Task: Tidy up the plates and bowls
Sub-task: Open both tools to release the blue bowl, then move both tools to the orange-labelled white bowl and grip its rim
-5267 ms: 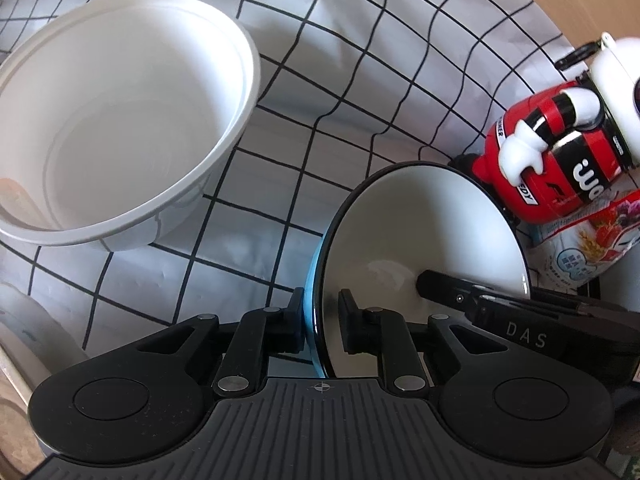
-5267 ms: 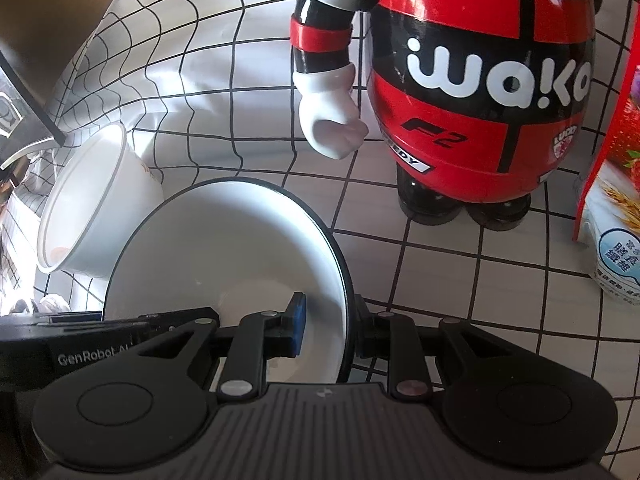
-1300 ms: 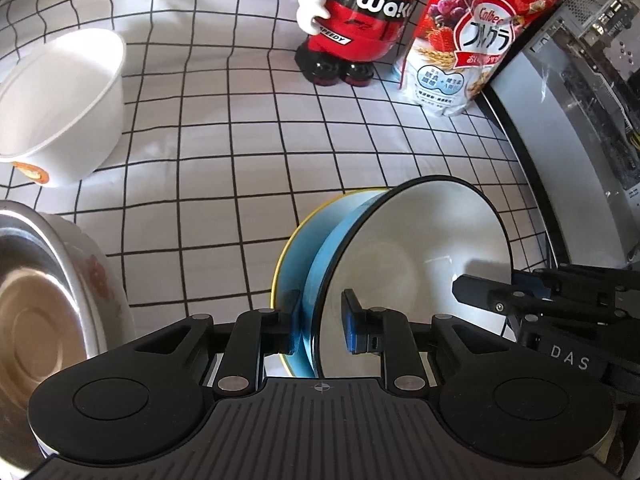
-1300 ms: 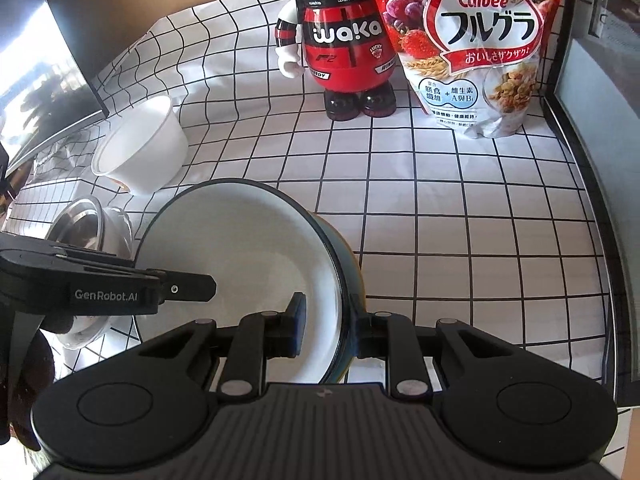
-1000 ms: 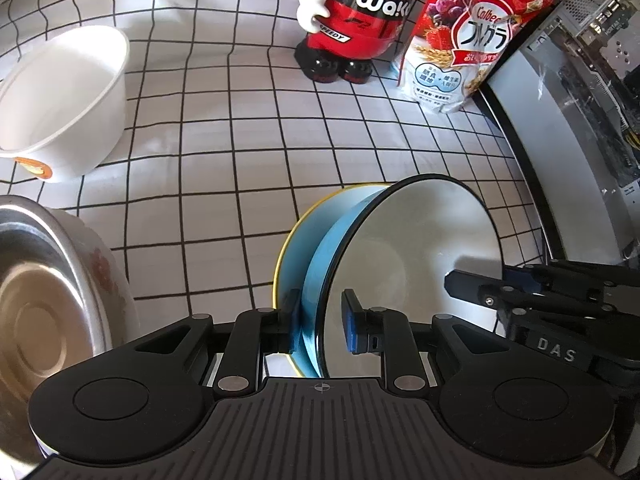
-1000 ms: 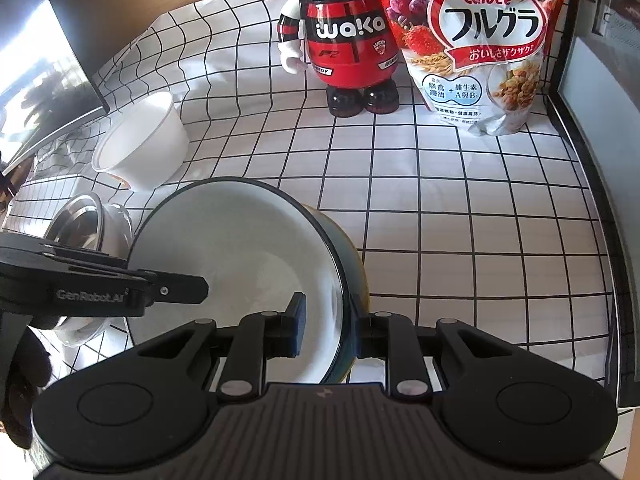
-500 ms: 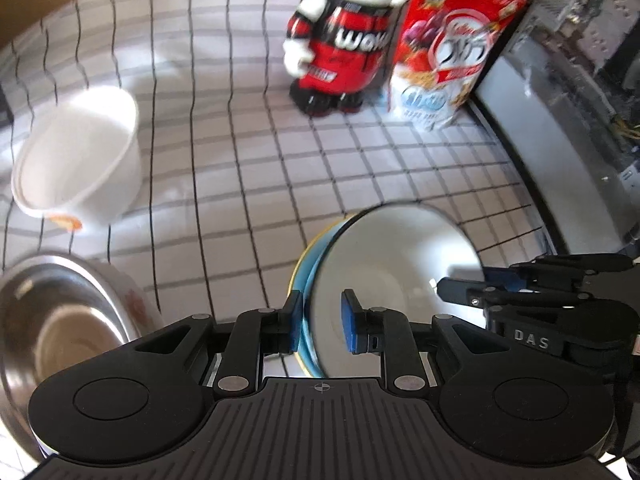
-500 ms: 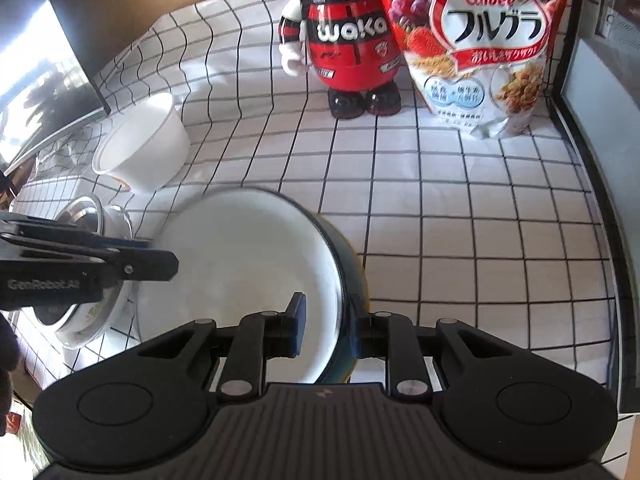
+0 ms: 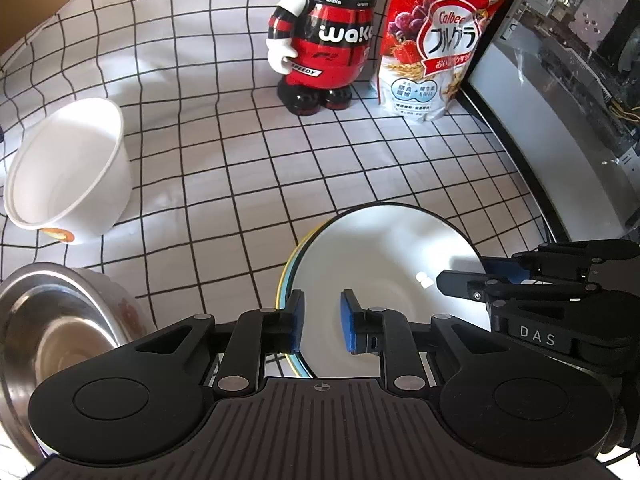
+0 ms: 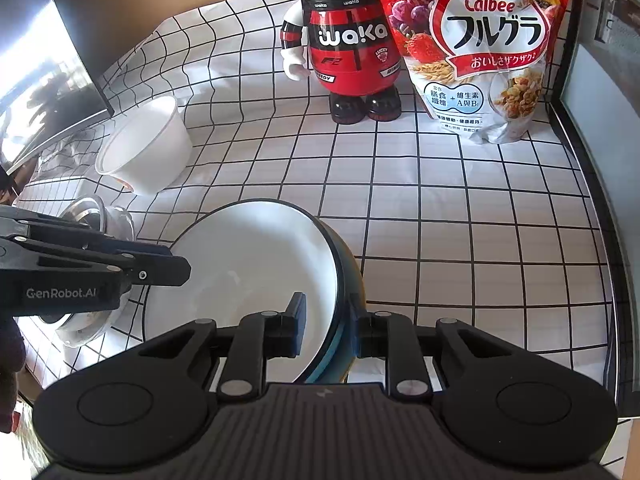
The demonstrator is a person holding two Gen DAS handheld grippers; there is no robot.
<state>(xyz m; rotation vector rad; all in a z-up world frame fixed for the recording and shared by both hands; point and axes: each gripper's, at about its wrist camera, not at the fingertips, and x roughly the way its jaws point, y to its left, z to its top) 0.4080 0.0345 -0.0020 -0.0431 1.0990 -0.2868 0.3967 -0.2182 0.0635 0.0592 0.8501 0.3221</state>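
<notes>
Two plates stacked, I kept my right gripper (image 10: 324,330) clamped on the blue-rimmed plate (image 10: 256,268), left gripper (image 9: 320,322) narrow and empty, white bowl (image 9: 68,172) and steel bowl (image 9: 44,332) unsorted along the tablecloth's (image 9: 240,168) left edge.

1. The plate (image 10: 248,264) sits between the right gripper's (image 10: 326,324) jaws, stacked on a second plate (image 9: 289,268) on the bench (image 10: 460,240).
2. The left gripper (image 9: 320,320) hangs over the plate's opposite edge.
3. Ahead of the jaws stand the figurine (image 10: 352,48) and, right of it, the cereal bag (image 10: 480,48).
4. Ahead-left sits the paper bowl (image 9: 68,172); nearer, the metal bowl (image 9: 52,336).
</notes>
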